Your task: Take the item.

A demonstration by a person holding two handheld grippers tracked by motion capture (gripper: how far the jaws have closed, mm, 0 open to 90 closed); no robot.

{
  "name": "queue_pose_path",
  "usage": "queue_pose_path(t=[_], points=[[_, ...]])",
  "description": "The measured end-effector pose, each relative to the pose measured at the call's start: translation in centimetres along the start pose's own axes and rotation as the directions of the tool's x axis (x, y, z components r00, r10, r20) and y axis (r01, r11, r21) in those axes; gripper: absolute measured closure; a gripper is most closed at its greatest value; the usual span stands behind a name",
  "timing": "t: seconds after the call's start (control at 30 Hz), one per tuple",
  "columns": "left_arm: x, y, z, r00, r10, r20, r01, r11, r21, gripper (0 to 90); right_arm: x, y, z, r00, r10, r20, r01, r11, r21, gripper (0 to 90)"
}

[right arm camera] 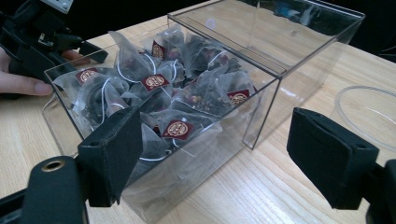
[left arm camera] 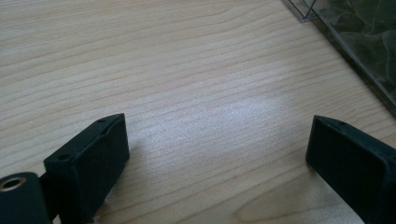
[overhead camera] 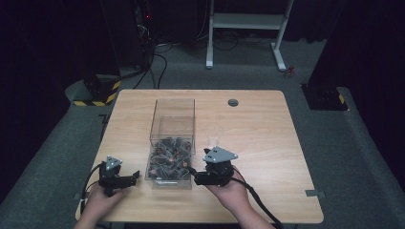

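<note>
Dark floor and black drapes ring the light wooden table [overhead camera: 267, 129] we work at, with a white metal frame [overhead camera: 248, 24] standing beyond its far edge.

Near the middle of the table sits a clear rectangular plastic box [overhead camera: 173, 143] in two sections: the far section looks bare, the near one is packed with translucent pyramid tea bags [right arm camera: 173, 100] carrying small dark red tags.

Our left gripper [overhead camera: 125, 180] lies low at the table's near left, held in the left hand [overhead camera: 98, 202], just beside the box's left wall and not touching it. In the left gripper view [left arm camera: 217, 151] its jaws stand wide apart over bare wood, nothing between them; a corner of the box shows at upper right.

Our right gripper [overhead camera: 198, 178] is held by the right hand [overhead camera: 234, 193] just right of the box's near corner. In the right gripper view [right arm camera: 212, 149] the jaws are spread wide and hold nothing, framing the box's near wall; we cannot tell whether the left jaw touches the plastic.

A small clear glass cup [overhead camera: 216, 138] stands just right of the box, beyond the right gripper.
</note>
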State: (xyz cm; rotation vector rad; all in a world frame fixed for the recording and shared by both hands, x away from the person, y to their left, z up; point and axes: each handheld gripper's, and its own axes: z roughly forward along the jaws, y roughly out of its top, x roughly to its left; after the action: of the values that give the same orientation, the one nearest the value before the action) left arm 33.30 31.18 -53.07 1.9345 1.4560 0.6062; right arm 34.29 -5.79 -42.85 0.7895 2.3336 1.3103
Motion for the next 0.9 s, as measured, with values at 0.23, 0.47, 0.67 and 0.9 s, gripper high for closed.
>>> queue_pose_path(t=[0.23,0.47,0.67,0.9], points=[[0.0,0.0,0.0,1.0000,0.000,0.000,0.000,1.0000,0.000,6.2,0.5,0.4,0.4,0.9999,-0.008,-0.015,0.008,1.000,0.000,19.5],[0.0,0.0,0.0,1.0000,0.000,0.000,0.000,1.0000,0.000,6.2,1.2,0.9,0.9,0.9990,-0.021,-0.038,0.021,1.000,0.001,20.7],[0.0,0.0,0.0,1.0000,-0.001,0.000,0.001,1.0000,0.000,6.2,1.8,1.3,1.5,0.9977,-0.026,-0.062,0.026,1.000,0.002,22.5],[0.0,0.0,0.0,1.0000,0.000,0.001,0.000,1.0000,0.000,6.2,2.7,1.4,2.0,0.9954,-0.040,-0.087,0.040,0.999,0.003,25.9]])
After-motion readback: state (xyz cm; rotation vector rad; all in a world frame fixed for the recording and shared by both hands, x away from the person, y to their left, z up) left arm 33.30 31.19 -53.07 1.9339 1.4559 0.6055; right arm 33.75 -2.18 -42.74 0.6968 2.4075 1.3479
